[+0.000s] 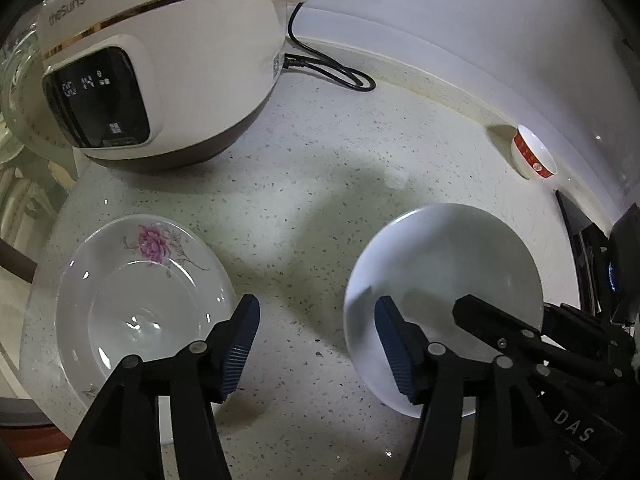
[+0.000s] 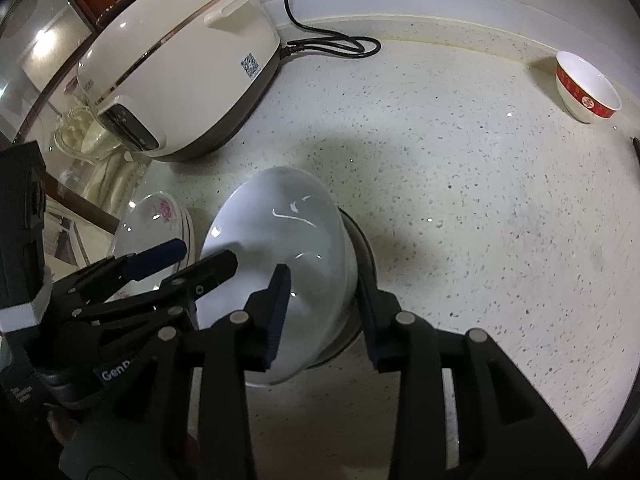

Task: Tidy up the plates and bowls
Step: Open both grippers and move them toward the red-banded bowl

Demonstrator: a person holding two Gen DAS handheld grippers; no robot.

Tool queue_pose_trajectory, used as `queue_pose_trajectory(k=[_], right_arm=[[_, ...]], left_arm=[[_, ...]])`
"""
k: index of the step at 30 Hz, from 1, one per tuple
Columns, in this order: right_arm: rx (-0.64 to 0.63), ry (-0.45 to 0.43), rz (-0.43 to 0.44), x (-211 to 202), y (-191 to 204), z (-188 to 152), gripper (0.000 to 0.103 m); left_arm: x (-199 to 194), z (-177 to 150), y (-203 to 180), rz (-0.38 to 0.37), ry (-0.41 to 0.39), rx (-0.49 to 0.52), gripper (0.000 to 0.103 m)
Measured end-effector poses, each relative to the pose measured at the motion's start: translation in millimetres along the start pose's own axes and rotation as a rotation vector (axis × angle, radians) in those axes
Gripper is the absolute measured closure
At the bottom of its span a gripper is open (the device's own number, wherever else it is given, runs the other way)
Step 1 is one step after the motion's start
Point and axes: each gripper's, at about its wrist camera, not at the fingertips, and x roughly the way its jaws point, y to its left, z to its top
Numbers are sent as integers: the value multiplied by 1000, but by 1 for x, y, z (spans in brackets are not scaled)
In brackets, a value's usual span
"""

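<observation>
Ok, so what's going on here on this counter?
A person is working two handheld grippers over a speckled counter. The right gripper straddles the rim of a plain white plate, jaws apart and not visibly clamping it. The left gripper hangs open between that plate and a flowered plate, holding nothing. A red-banded bowl sits apart near the wall.

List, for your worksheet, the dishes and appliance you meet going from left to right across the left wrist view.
Rice cooker → flowered plate → plain white plate → red-banded bowl. The cooker and the flowered plate overlap in span; they are ordered here by their left edges.
</observation>
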Motion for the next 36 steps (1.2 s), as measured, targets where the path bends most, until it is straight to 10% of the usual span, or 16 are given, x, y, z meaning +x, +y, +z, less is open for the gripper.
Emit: queue_pose_trajectory(k=[13, 21, 29, 36], right_arm=[[-248, -72, -268, -9, 27, 0, 44], [-103, -39, -146, -7, 2, -2, 36], [134, -234, 13, -44, -56, -8, 16], [272, -173, -156, -49, -112, -13, 14]], left_arm=[[1, -1, 1, 26, -2, 13, 39], [-15, 1, -2, 8, -63, 19, 39], [-37, 17, -22, -74, -159, 41, 31], [-26, 57, -72, -182, -143, 57, 27]])
